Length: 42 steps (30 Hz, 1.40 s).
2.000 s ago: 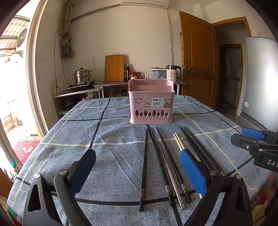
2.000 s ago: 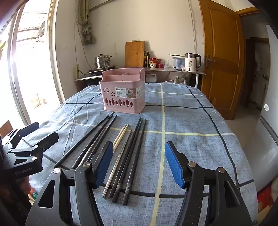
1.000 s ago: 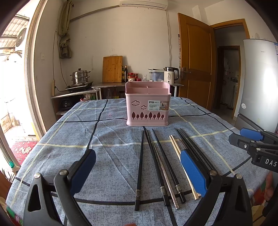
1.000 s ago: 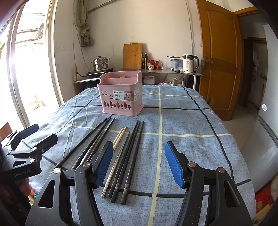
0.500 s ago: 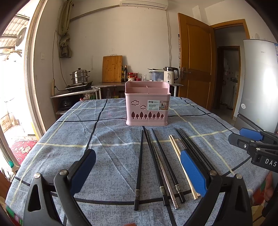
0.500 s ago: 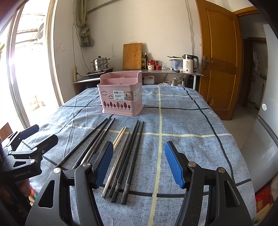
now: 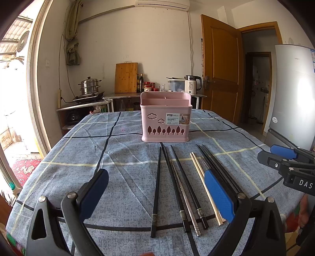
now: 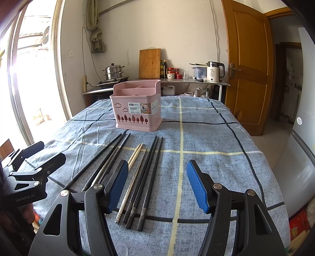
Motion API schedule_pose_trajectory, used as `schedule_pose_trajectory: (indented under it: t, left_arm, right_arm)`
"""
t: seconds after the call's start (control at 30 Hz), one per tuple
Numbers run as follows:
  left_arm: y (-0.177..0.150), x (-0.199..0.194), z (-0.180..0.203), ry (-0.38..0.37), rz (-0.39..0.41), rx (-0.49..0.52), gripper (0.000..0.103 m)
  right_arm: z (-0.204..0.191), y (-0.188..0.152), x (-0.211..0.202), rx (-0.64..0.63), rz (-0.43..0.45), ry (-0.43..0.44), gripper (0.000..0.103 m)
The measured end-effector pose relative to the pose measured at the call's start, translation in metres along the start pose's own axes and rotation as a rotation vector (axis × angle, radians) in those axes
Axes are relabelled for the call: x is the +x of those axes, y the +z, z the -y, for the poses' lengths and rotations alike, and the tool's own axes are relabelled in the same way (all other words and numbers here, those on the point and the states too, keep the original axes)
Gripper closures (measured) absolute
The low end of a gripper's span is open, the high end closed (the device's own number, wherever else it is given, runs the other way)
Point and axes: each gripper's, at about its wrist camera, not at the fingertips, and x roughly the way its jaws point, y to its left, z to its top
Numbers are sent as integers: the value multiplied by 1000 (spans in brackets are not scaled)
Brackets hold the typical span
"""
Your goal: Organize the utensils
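1. Blue checked tablecloth (image 7: 122,157), crossed by dark and pale yellow lines, covering the table.
2. Bamboo cutting board (image 7: 126,77), leaning upright against the far wall.
3. Stainless steel steamer pot (image 7: 89,85), on a cooktop at the far left.
4. White electric kettle (image 7: 192,84), at the right end of the far counter.
5. Dark bottles (image 8: 163,69) and red-lidded jars (image 8: 173,72), between board and kettle.
6. Wooden door (image 7: 221,69), far right, standing open.
7. Silver refrigerator (image 7: 293,94), right edge.
8. Air conditioner (image 7: 162,4), high on the wall.
9. Red patterned rug (image 7: 26,169), on the floor at left.
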Motion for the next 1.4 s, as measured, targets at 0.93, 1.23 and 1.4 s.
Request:
schedule_pose_trajectory:
  t: [0.93,1.23,1.4]
  left_arm:
    - [-2,2,1,-1,-3,4,4]
    - [-1,13,-1,7,-26,8,4]
    - [4,34,-8,1,-78,30,4]
  right_arm:
    - [1,0,1,3,-2,1,41]
    - [1,-1,4,6,-9,4,41]
    - [2,4,17,2,-33,11,41]
